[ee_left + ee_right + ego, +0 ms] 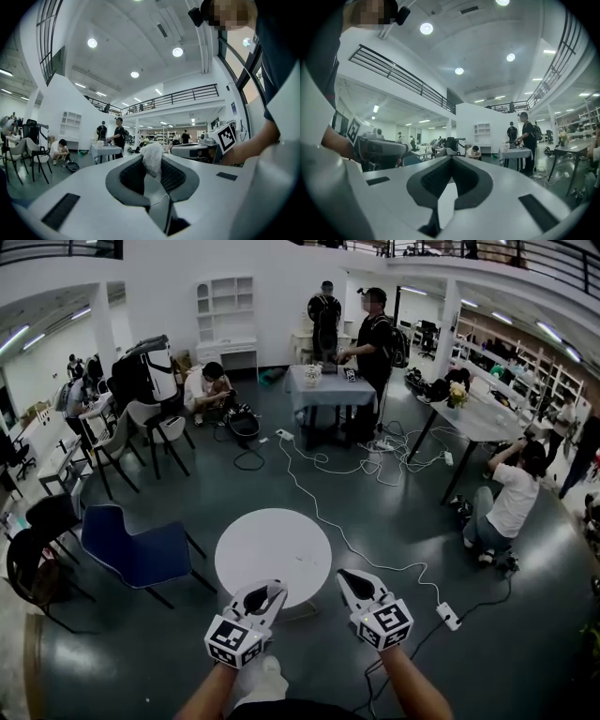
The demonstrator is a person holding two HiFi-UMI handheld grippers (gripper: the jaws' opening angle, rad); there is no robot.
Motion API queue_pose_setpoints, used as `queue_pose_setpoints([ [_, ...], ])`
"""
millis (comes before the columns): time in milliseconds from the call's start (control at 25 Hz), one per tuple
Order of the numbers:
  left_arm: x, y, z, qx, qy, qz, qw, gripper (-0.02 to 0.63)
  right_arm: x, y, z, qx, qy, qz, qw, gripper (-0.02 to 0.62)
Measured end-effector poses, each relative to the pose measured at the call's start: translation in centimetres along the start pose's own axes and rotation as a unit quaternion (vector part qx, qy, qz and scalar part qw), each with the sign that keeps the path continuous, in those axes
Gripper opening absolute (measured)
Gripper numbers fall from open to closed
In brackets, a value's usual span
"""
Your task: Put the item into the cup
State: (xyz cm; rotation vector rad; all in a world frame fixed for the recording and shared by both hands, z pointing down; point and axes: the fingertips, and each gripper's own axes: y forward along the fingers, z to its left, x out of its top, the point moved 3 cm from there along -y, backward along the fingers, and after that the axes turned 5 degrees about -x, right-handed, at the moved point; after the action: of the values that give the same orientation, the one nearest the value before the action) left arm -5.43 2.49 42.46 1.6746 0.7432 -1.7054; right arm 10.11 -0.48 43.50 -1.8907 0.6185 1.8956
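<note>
— Left gripper (270, 591): what's in it?
— A white wad (152, 158), pinched between its jaws, at the table's (272, 545) near edge
— And the right gripper (346, 575)?
— Jaws pressed together, empty, by that same edge

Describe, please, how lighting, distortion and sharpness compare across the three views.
Head view: heavy fisheye bend, dim grey floor, the round white table nearly washed out. Left gripper view: black round vignette, ceiling lamps flaring, the crumpled white item close up and slightly soft. Right gripper view: same vignette, glare from an overhead light.
</note>
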Motion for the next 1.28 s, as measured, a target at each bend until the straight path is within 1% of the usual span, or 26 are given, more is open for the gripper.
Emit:
queue_pose_setpoints([
  [320,1.1,2.9,6.1,-0.010,0.004,0.000,0.9999,0.069,1.3,6.2,-2.0,-0.010,0.000,-0.008,1.000,0.009],
  [600,2.5,5.5,9.0,-0.036,0.006,-0.002,0.9993,0.069,2.8,8.9,-3.8,-0.031,-0.004,-0.006,1.000,0.009],
  [840,3.0,6.7,12.3,-0.057,0.005,-0.002,0.9984,0.069,2.9,11.8,-5.1,-0.056,-0.002,-0.001,0.998,0.009],
  [1080,3.5,7.4,17.1,-0.055,-0.001,-0.008,0.9985,0.069,3.0,15.6,-5.4,-0.066,0.000,0.004,0.998,0.009],
  [1280,3.7,8.1,19.8,-0.061,-0.003,-0.007,0.9981,0.069,3.3,18.2,-5.7,-0.072,-0.002,0.010,0.997,0.009],
])
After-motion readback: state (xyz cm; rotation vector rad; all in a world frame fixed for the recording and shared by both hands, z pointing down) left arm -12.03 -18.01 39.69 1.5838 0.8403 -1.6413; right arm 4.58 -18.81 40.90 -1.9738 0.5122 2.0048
